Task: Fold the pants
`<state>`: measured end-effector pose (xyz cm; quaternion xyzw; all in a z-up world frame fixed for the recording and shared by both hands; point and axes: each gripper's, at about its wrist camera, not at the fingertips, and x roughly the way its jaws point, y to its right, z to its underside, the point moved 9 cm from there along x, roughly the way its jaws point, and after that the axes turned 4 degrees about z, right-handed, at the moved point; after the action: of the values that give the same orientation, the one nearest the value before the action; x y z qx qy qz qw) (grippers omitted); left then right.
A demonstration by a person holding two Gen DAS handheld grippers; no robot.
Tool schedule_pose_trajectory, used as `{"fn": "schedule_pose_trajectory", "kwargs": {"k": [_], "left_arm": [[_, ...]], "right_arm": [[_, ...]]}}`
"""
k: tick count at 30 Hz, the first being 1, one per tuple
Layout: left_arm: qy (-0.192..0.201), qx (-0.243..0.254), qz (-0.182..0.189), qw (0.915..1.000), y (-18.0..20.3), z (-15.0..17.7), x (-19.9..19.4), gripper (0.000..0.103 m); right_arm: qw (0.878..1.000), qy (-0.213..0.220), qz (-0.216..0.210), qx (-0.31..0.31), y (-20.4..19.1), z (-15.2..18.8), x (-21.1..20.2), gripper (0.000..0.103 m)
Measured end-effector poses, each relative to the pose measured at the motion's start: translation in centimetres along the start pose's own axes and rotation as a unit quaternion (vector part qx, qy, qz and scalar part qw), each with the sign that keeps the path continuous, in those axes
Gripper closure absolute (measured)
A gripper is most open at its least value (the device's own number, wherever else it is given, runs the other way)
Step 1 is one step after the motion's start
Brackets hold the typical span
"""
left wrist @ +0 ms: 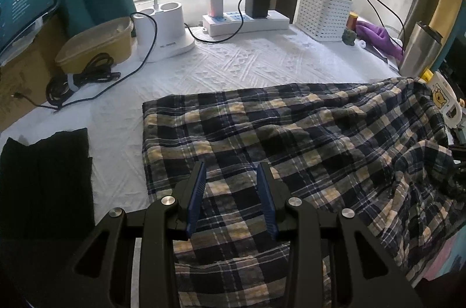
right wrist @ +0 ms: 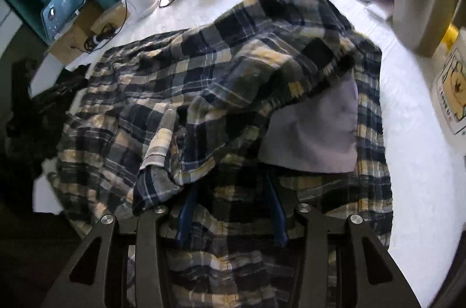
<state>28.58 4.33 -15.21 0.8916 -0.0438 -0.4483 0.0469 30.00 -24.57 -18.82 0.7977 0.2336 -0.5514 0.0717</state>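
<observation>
The plaid pants (left wrist: 291, 139), navy, yellow and grey, lie spread across the white textured table cover (left wrist: 247, 66). My left gripper (left wrist: 231, 168) is open, its blue pads (left wrist: 198, 191) hovering just over the near left part of the pants. In the right wrist view the pants (right wrist: 204, 69) are bunched, with a folded-over flap showing a pale grey pocket lining (right wrist: 317, 130). My right gripper (right wrist: 230, 185) is open with cloth draped over its fingertips; its blue pads (right wrist: 186, 209) are partly hidden under the flap.
A dark folded garment (left wrist: 46, 174) lies left of the pants. At the back stand a yellow tub (left wrist: 96, 46), black cables (left wrist: 84, 75), a white lamp base (left wrist: 166, 28), a power strip (left wrist: 247, 22), a white basket (left wrist: 323, 14) and a steel tumbler (left wrist: 419, 49).
</observation>
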Motion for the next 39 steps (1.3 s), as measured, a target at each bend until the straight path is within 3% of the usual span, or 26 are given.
{"fn": "schedule_pose_trajectory", "kwargs": {"k": [1,2,6,21,26,29,31,32,33,39], "left_arm": [[0.000,0.000,0.000,1.0000,0.0,0.0,-0.1,0.068],[0.001,-0.001,0.001,1.0000,0.0,0.0,-0.1,0.068],[0.002,-0.003,0.000,1.0000,-0.1,0.2,-0.3,0.068],[0.006,0.000,-0.002,1.0000,0.3,0.2,-0.8,0.068],[0.000,0.005,-0.002,1.0000,0.4,0.5,-0.8,0.068],[-0.002,0.010,-0.003,0.9999,0.4,0.7,-0.9,0.068],[-0.001,0.011,-0.003,0.9999,0.2,0.7,-1.1,0.068],[0.000,0.010,-0.003,0.9999,0.1,0.7,-1.1,0.068],[0.001,0.009,-0.003,1.0000,0.0,0.6,-1.1,0.068],[0.011,0.009,-0.002,0.9999,-0.6,-0.2,-1.2,0.068]], "right_arm": [[1.000,0.003,0.013,-0.010,0.0,0.1,0.0,0.061],[1.000,0.008,0.024,-0.015,0.1,0.1,0.0,0.075],[0.999,0.018,0.029,-0.012,0.9,0.5,-0.3,0.081],[0.986,0.049,0.155,0.033,8.4,2.5,-5.5,0.082],[0.989,0.023,0.142,0.045,9.2,3.6,-4.4,0.082],[0.992,0.018,0.112,0.051,8.7,3.4,-5.3,0.073],[0.993,0.037,0.098,0.055,8.4,2.7,-6.7,0.046],[0.993,0.048,0.091,0.059,8.4,2.2,-7.2,0.016],[0.993,0.061,0.081,0.063,8.4,1.5,-7.8,0.008],[0.990,0.108,0.054,0.073,9.1,-3.6,-8.6,0.008]]}}
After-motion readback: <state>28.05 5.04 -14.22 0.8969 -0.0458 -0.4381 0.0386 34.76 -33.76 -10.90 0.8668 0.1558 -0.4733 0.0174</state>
